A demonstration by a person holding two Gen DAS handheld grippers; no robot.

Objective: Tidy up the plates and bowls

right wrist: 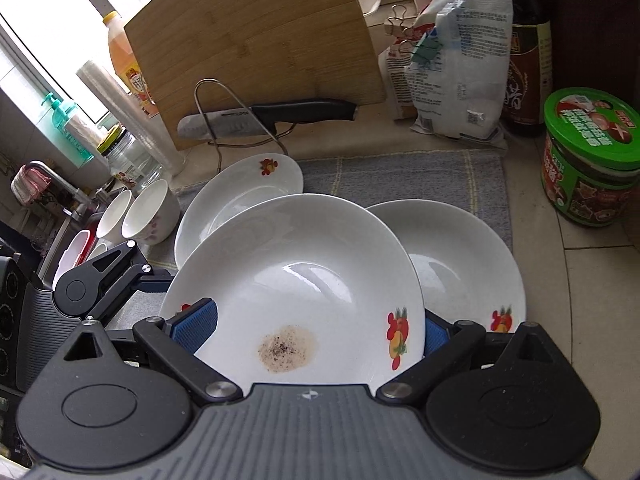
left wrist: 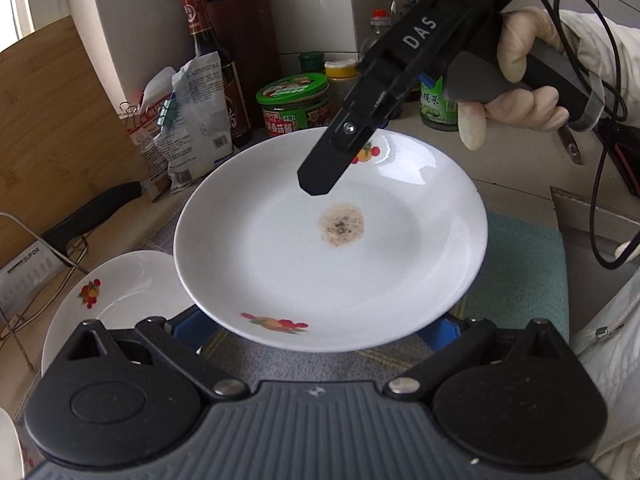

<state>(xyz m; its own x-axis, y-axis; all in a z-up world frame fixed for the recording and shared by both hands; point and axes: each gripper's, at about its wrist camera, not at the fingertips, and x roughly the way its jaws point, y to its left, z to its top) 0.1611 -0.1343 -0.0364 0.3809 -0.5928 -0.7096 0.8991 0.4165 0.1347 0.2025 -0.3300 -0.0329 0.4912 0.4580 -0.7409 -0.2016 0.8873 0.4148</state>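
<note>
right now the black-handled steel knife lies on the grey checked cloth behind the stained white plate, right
Not on the grey checked cloth: the black-handled steel knife rests in a wire stand behind the stained white plate, as the right wrist view shows.

White plate (right wrist: 296, 280) with red-orange fruit motifs and a brown speckled stain (right wrist: 286, 347); grey checked mat (right wrist: 400, 176).

Stained white plate (right wrist: 296, 280) with fruit motifs, tilted, raised above two clean plates: one (right wrist: 240, 192) at ten o'clock, one (right wrist: 468, 260) at three. Two bowls (right wrist: 140, 210) at nine o'clock.
</note>
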